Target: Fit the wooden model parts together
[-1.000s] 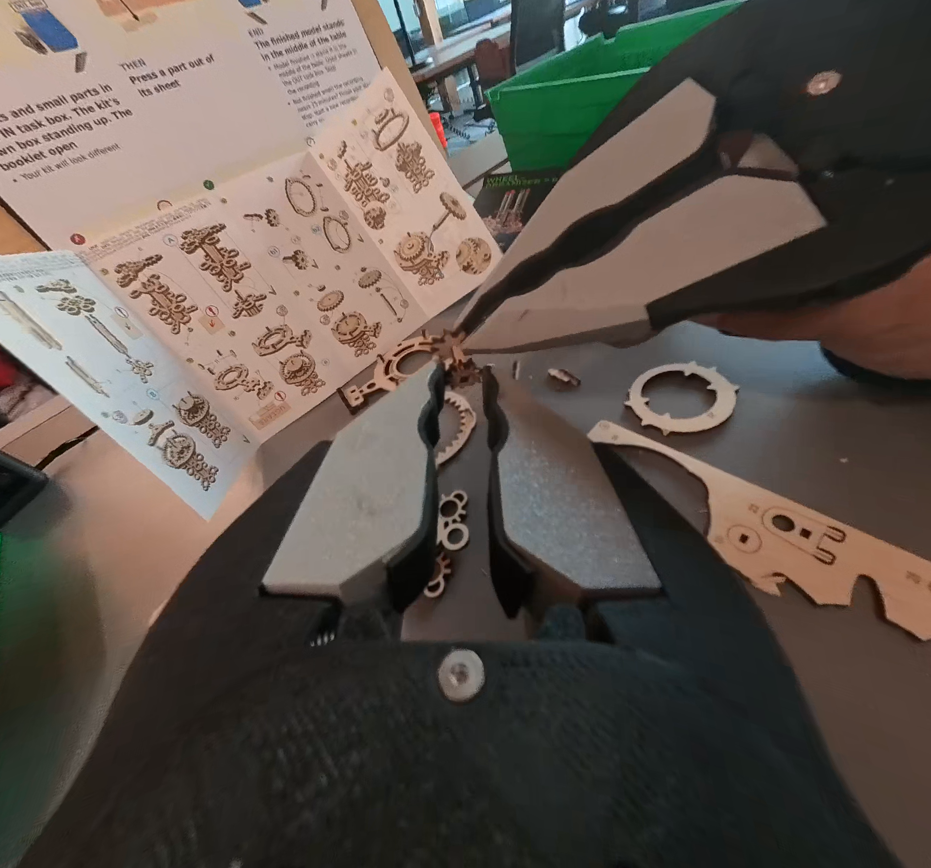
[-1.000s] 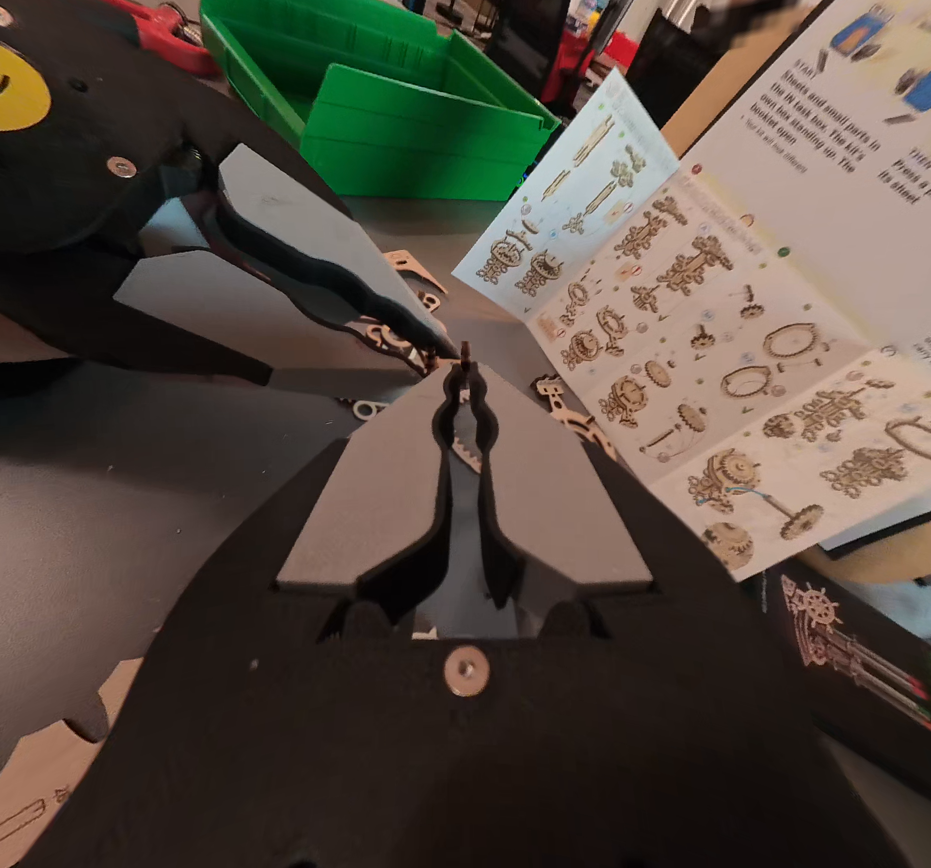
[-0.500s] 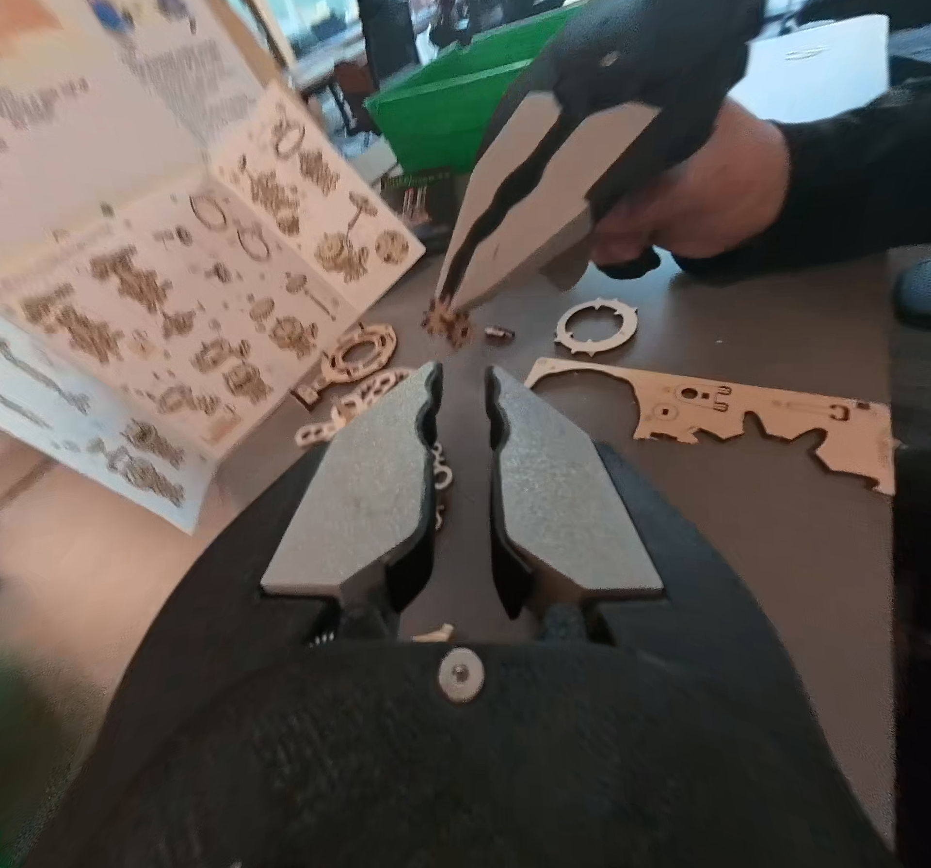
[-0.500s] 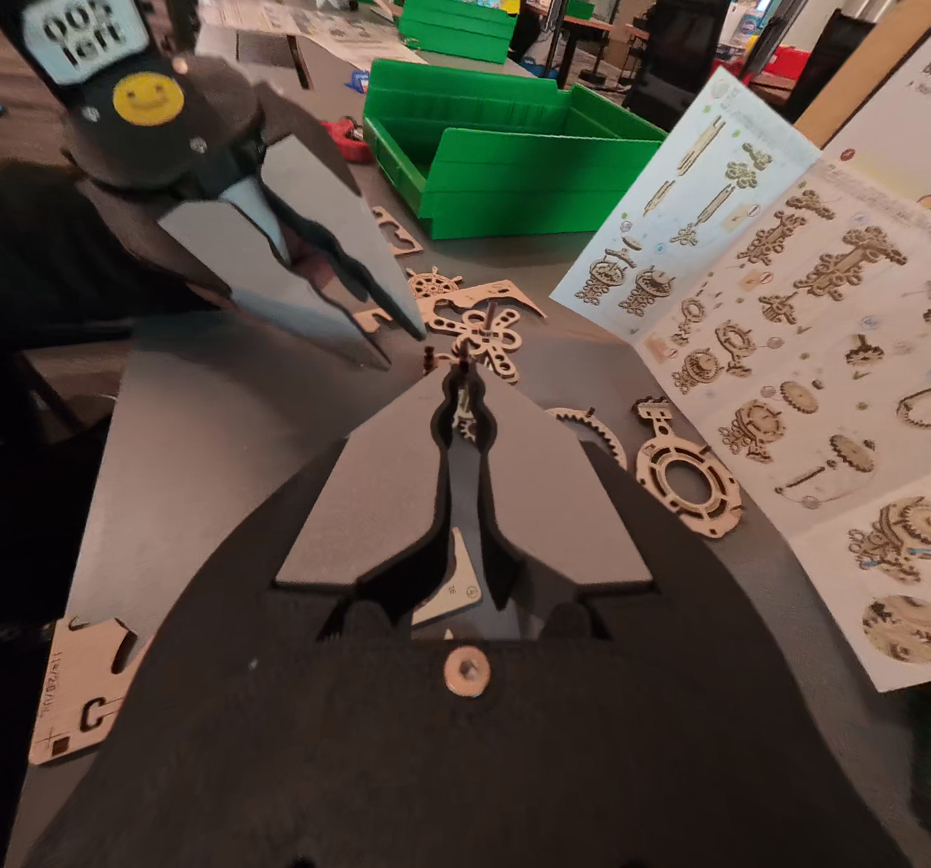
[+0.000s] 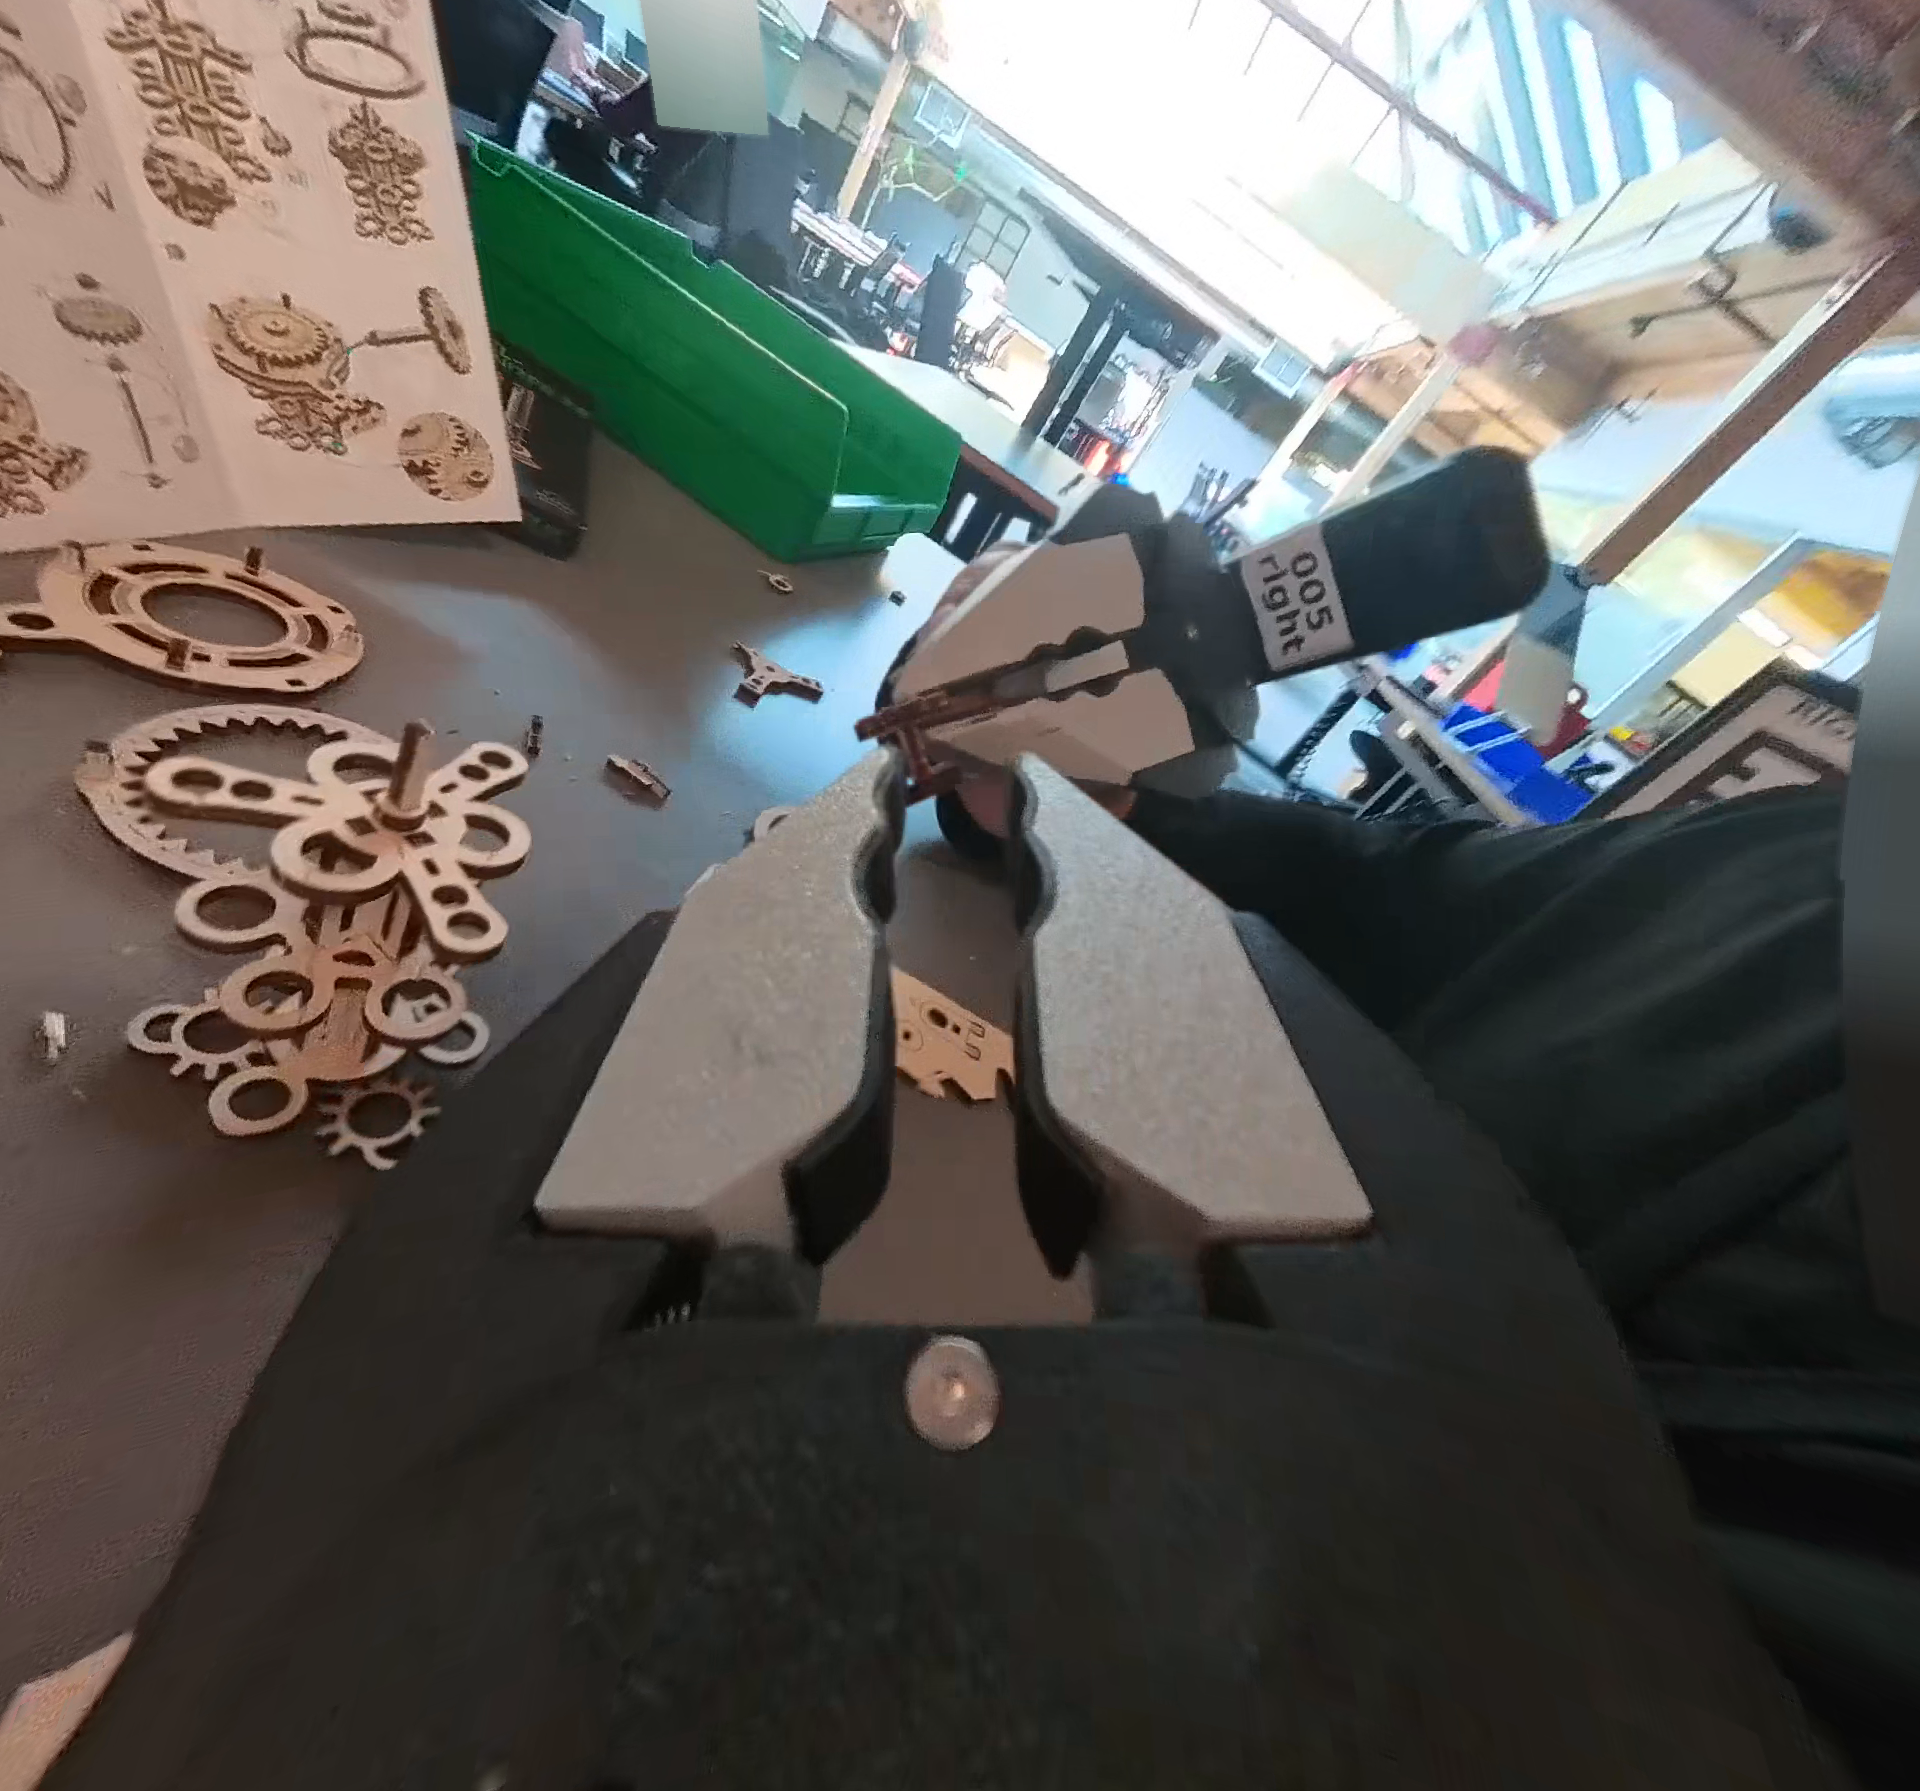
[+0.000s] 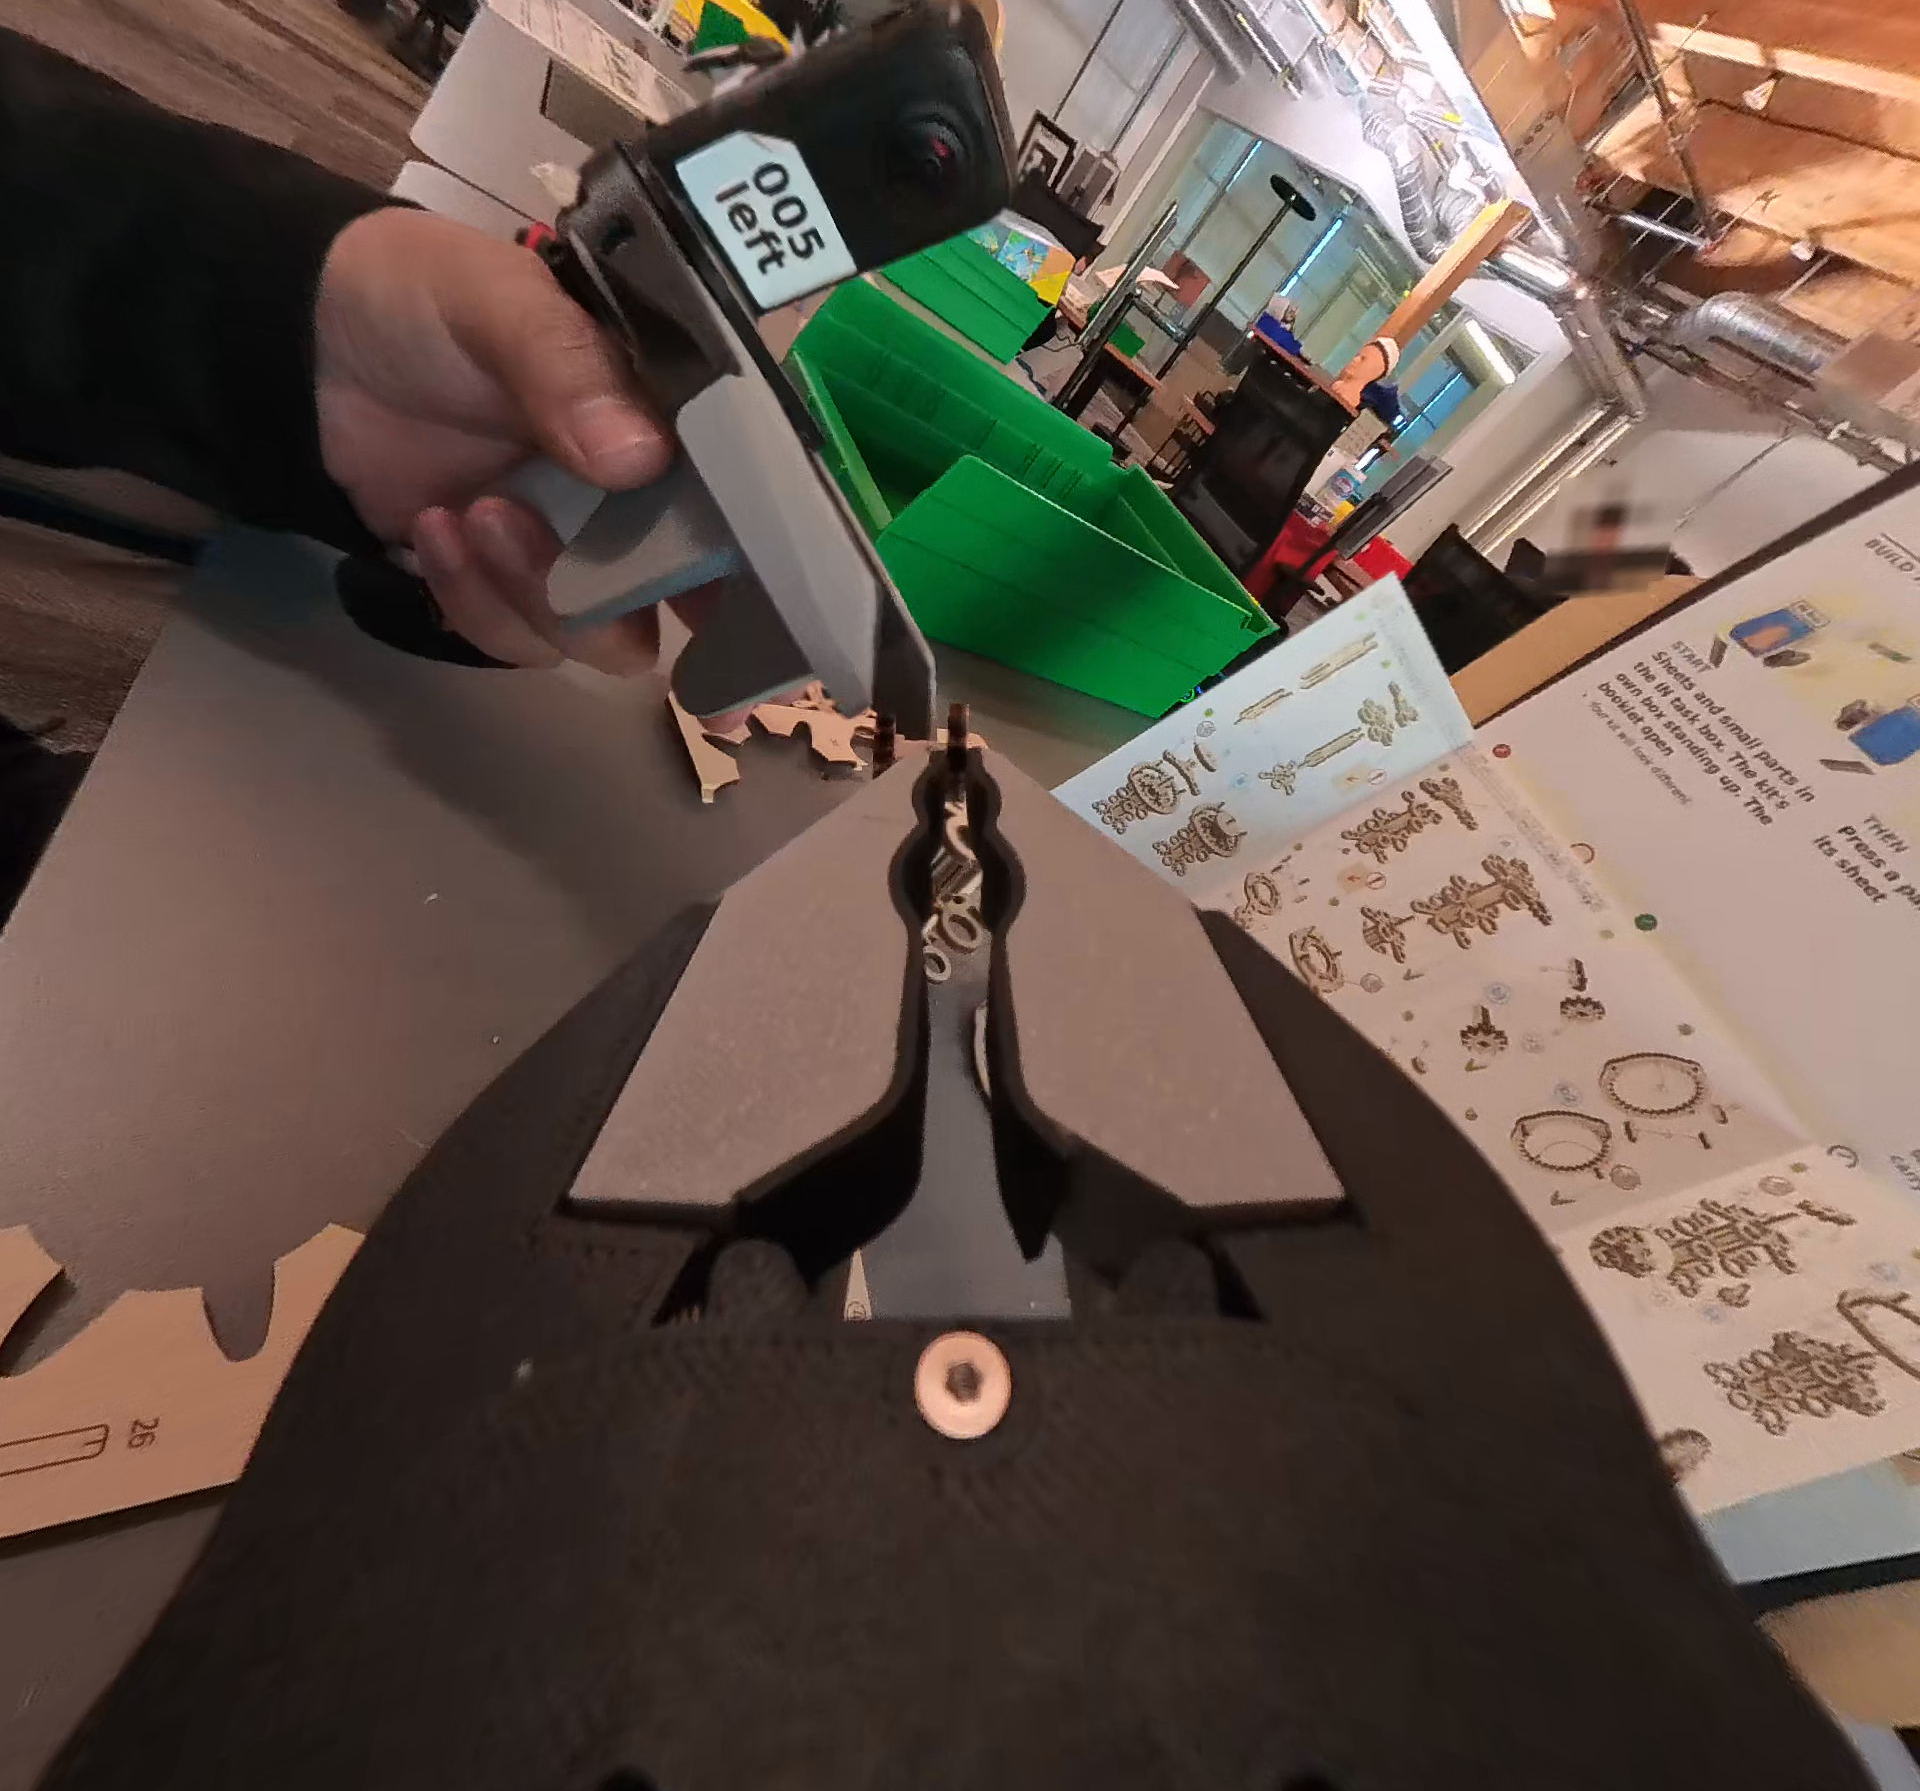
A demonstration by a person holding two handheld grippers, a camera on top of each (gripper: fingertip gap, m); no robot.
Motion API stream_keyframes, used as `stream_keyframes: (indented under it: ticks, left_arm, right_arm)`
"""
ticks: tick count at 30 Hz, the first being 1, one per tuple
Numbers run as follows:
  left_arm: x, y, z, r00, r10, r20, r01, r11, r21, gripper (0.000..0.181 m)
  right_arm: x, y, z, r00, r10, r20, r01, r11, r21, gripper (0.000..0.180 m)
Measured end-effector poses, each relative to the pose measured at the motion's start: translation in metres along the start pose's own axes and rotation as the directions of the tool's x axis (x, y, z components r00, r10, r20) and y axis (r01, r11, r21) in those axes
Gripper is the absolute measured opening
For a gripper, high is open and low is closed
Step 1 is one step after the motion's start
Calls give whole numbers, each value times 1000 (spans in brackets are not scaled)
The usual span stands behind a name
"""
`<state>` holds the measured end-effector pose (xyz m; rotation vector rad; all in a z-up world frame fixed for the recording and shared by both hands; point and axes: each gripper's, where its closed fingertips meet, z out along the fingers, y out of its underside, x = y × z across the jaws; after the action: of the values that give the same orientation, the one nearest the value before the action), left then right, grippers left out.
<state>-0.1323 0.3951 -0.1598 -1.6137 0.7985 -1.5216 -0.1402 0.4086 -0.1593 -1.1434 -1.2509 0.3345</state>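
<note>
My right gripper (image 6: 956,777) is shut on a small thin dark wooden part (image 6: 957,731) that sticks out past its tips. In the left wrist view the right gripper (image 5: 940,713) is held in the air, with the part (image 5: 906,715) just above my left fingertips. My left gripper (image 5: 954,785) is open and empty. In the right wrist view it (image 6: 902,692) points down beside the part. A flower-shaped wooden assembly with an upright axle (image 5: 390,837) lies on a ring gear (image 5: 145,754) on the grey table.
A round wooden frame (image 5: 197,614), a three-armed piece (image 5: 774,676) and small scraps lie on the table (image 5: 644,619). Leftover wooden sheets (image 6: 125,1367) (image 6: 779,728) lie nearby. The open booklet (image 6: 1455,920) and a green bin (image 6: 1018,515) stand behind. A person's hand (image 6: 468,422) holds the left gripper. Both grippers' tips are close together, under 4 cm apart.
Both grippers have lifted off the table and turned toward each other. The right gripper has carried the small part up with it. The left gripper stayed open.
</note>
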Motion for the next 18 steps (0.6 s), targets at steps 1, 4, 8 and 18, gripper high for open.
stream_keyframes:
  ticks: [1,4,8,18]
  left_arm:
    - [-2,0,-1,1000,-13,1,13,1000,5,9]
    - [-8,3,0,1000,-20,24,20,1000,-2,5]
    - [-10,7,3,999,-38,19,38,999,-13,5]
    - [-10,10,3,998,-66,-16,66,998,1,4]
  right_arm:
    - [-1,0,0,1000,-11,-1,11,1000,-2,0]
    - [-2,3,2,998,-63,-18,62,998,-29,0]
    - [-5,6,2,996,-90,-18,88,995,-56,0]
    - [-7,7,2,987,-157,-38,153,984,-89,0]
